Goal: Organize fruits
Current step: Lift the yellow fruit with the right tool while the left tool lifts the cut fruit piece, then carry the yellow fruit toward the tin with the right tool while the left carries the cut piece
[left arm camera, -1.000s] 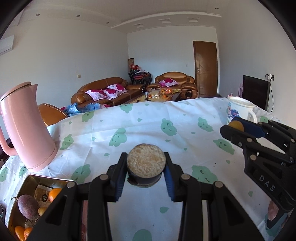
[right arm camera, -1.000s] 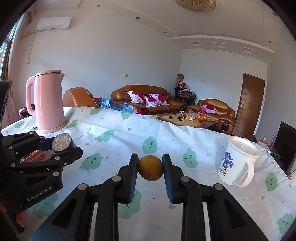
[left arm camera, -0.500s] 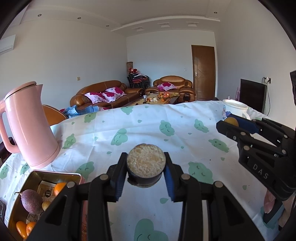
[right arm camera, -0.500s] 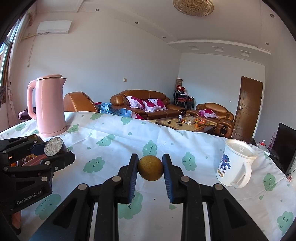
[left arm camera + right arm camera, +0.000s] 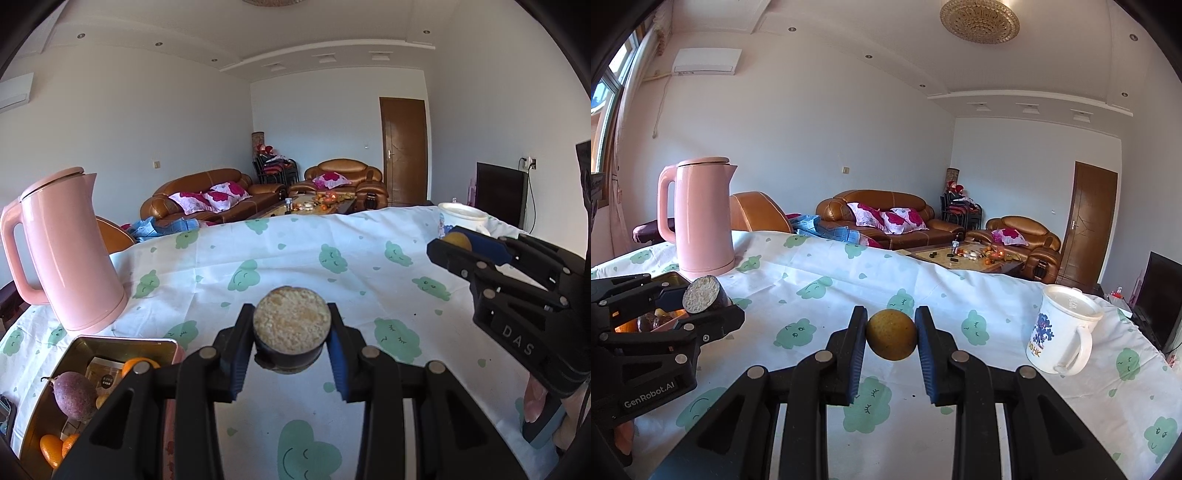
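While both grips read unchanged from a second ago, the left view differs: the tin [image 5: 122, 341] at lower left shows more of its inside, and the kettle [image 5: 70, 251] behind it stands fuller in frame. Judged: the left hand is carrying its load toward the tin, so a drop-off there looks like the step in hand; not yet over it.

Tin contents: purple passion fruit [image 5: 74, 397], oranges [image 5: 51, 448], a printed card, text unreadable. The frame edge and the gripper's own arm cut off the tin's near and left sides, so free space is hard to judge.

Left gripper [image 5: 291, 332]: jaws narrowly parted and clamped on a cut fruit [image 5: 291, 321], which has dark skin and a pale grainy face toward the camera. It is held above the cloth [image 5: 369, 273], just right of the tin. Kind of fruit not clear; its underside is hidden.

Right gripper [image 5: 891, 325]: jaws close-set, pinching a round yellow-brown fruit [image 5: 892, 339] clear of the cloth, about where it was a second ago. In the left view, that fruit is mostly hidden behind a pad.

Mug [image 5: 1060, 336] stands at far right, lid on, contents hidden. In the right view, the left gripper screens the tin, leaving only an orange glint visible.
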Motion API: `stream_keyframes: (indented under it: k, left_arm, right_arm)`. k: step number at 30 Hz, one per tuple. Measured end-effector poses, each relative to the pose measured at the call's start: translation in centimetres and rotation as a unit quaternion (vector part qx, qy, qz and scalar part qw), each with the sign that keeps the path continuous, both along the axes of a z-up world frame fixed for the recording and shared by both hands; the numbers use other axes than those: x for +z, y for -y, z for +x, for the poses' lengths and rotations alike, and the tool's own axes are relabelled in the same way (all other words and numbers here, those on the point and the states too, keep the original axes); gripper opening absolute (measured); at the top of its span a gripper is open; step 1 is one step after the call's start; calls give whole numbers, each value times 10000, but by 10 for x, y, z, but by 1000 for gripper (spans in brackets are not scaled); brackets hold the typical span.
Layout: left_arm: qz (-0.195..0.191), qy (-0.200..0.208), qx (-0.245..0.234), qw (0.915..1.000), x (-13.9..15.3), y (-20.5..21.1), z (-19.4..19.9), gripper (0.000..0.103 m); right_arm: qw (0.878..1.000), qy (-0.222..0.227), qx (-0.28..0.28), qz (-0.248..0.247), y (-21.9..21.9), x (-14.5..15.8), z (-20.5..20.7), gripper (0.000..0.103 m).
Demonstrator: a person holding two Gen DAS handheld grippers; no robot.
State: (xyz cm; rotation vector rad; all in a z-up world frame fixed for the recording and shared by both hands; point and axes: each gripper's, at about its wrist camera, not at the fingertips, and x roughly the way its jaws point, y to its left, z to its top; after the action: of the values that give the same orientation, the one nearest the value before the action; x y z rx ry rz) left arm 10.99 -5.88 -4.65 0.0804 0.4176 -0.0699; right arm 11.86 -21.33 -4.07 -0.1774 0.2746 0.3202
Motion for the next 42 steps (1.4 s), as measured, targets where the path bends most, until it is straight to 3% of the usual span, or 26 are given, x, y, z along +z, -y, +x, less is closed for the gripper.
stream_keyframes:
  k: [17,29,42]
  left_arm:
    - [17,153,17,9999,3,-7,-15,39]
    - [5,184,7,9998,6,-11,-25,39]
    - [-88,181,141,9997,6,-39,-43,39]
  right_arm:
    - [9997,128,166,-103,-12,1,-17,28]
    - [9993,68,361,78,-20,3,-25,28]
    - [9980,52,632,16,-45,2,-37,28]
